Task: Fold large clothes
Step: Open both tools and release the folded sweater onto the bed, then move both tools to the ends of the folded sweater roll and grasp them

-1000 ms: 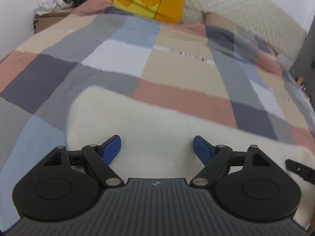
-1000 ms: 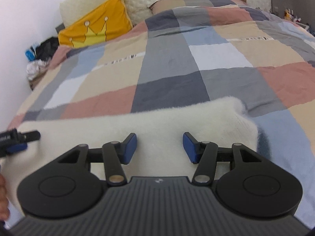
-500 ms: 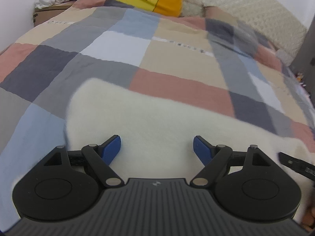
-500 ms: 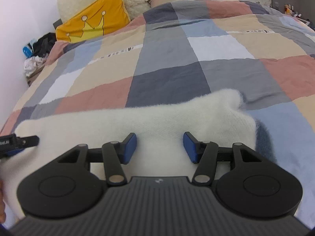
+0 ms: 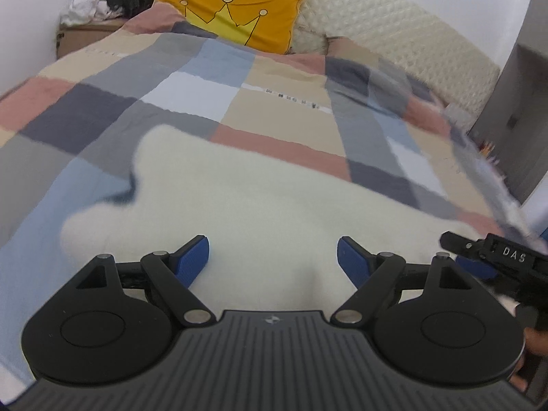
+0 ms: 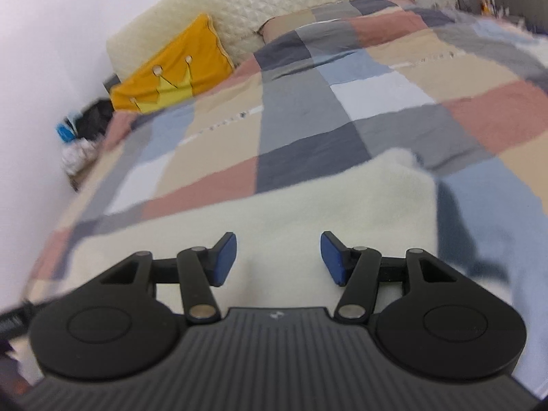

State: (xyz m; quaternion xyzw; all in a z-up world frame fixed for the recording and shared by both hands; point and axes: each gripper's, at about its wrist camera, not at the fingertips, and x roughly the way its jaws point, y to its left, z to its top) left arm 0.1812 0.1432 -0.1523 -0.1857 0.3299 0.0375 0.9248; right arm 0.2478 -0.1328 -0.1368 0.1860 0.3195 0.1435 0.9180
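A cream fleecy garment [image 5: 239, 205] lies spread across the near part of the checked bedspread [image 5: 205, 96]. My left gripper [image 5: 273, 260] hovers over its near edge, jaws wide open, nothing between the blue pads. In the right wrist view the same garment [image 6: 308, 205] stretches across the frame. My right gripper [image 6: 278, 257] is above it with jaws opening and nothing gripped. The tip of the right gripper [image 5: 493, 257] shows at the right edge of the left wrist view. A dark piece of the left gripper [image 6: 13, 318] shows at the left edge.
A yellow crown cushion [image 5: 236, 17] leans on the quilted cream headboard [image 5: 394, 34]. A heap of clothes [image 5: 106, 0] sits on a cardboard box beside the bed at the far left. A dark cabinet [image 5: 527, 113] stands to the right.
Both grippers drew back and rose a little, so more of the garment and bed shows. The right gripper rolled, tilting its view, and its jaws widened slightly. The right gripper's tip shows larger in the left view.
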